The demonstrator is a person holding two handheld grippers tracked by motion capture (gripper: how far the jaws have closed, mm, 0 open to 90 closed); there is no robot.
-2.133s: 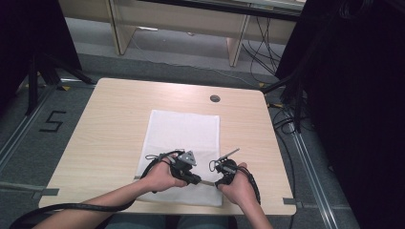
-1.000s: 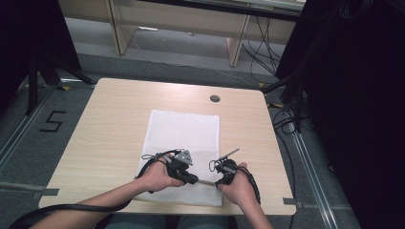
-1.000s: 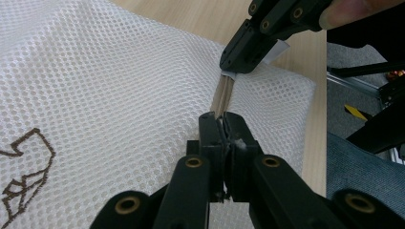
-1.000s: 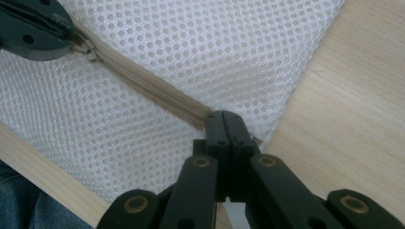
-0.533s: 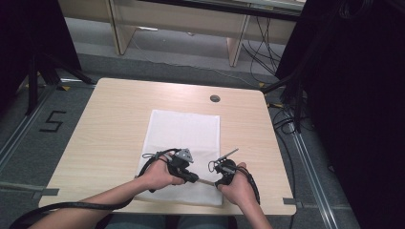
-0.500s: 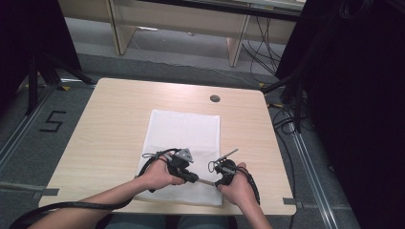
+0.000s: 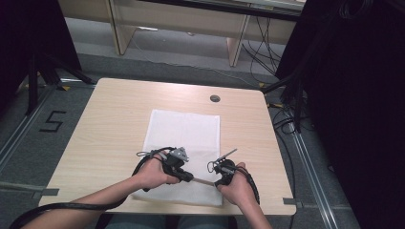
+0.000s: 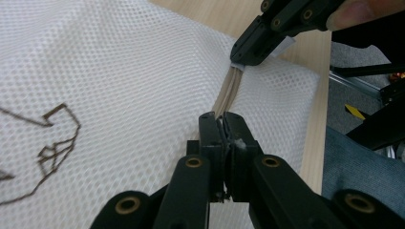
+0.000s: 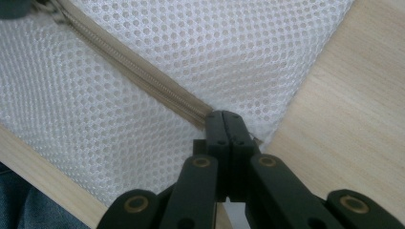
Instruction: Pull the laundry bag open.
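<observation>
Lying flat near the front edge of the pale wooden counter [image 7: 110, 119], the white mesh zippered bag [image 7: 186, 133] has its beige zipper [image 9: 138, 71] pinched at both ends, left gripper [image 8: 222, 126] clamped on one end, right gripper [image 9: 223, 119] clamped on the other, just apart.

The left gripper [image 8: 224, 125] jaws are hiding the zipper [image 8: 228, 90] end; its slider is perhaps lying pinched between them.
</observation>
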